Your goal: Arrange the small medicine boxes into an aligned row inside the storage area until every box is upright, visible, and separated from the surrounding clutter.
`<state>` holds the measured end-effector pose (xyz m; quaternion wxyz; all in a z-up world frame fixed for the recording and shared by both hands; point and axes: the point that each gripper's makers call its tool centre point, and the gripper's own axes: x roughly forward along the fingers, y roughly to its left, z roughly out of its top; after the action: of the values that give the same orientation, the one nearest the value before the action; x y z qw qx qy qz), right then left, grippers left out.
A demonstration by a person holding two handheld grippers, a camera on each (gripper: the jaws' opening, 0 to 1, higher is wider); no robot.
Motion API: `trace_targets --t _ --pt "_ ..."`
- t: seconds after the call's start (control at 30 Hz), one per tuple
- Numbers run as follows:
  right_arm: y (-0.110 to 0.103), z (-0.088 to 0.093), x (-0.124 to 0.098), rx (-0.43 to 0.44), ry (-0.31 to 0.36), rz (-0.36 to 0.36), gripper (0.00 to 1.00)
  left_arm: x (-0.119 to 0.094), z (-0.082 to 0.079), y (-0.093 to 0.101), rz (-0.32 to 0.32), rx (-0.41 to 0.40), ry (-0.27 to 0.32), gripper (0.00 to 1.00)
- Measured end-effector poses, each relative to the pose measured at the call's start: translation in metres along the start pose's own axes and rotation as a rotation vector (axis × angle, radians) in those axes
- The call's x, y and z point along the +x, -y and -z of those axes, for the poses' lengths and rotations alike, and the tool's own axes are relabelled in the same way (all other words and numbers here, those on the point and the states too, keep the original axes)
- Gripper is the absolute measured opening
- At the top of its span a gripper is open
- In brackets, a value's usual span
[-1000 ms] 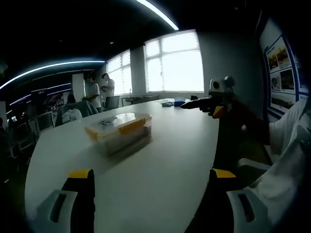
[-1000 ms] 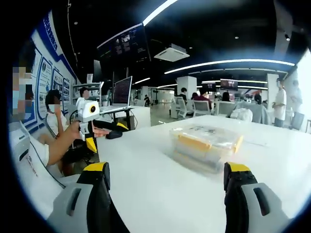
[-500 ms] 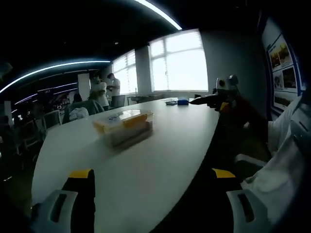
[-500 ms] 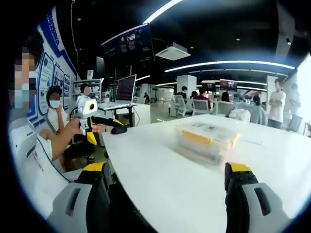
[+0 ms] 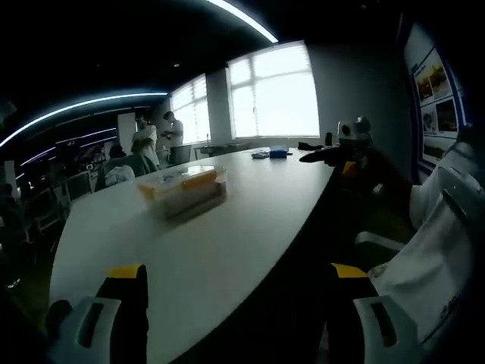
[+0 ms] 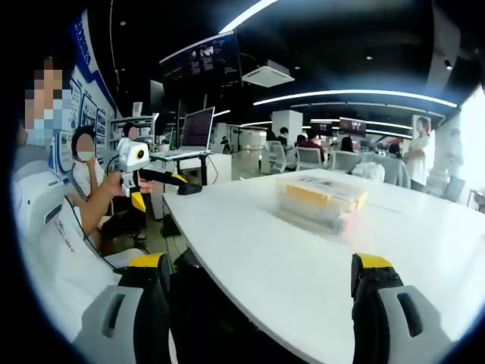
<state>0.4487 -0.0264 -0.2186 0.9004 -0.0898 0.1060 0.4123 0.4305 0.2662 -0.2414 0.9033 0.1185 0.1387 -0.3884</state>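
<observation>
A clear plastic storage box with yellow latches (image 5: pixel 184 192) sits centre-left on the white oval table (image 5: pixel 227 243), smaller in both views than a second ago: both grippers have drawn back from it. The left gripper (image 5: pixel 236 282) and right gripper (image 6: pixel 259 274) hang wide apart, empty. Arranging looks yet to begin.
</observation>
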Motion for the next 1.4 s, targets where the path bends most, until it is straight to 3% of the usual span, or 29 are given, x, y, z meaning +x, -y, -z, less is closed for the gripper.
trace_targets --t 0.47,0.67,1.13,1.4 --pt "-0.012 0.011 -0.029 -0.003 -0.004 0.044 0.98 -0.028 0.012 0.006 -0.049 0.013 -0.029 0.98" --pt "-0.012 0.021 -0.043 -0.023 -0.002 0.102 0.97 -0.036 0.01 0.01 -0.051 -0.009 0.012 0.99" --pt "-0.014 0.025 -0.069 0.071 0.119 0.165 0.95 -0.062 0.014 0.016 -0.089 -0.009 0.047 0.99" --pt "-0.013 0.028 -0.069 0.056 0.095 0.179 0.95 -0.07 0.019 0.011 -0.12 -0.018 0.046 0.99"
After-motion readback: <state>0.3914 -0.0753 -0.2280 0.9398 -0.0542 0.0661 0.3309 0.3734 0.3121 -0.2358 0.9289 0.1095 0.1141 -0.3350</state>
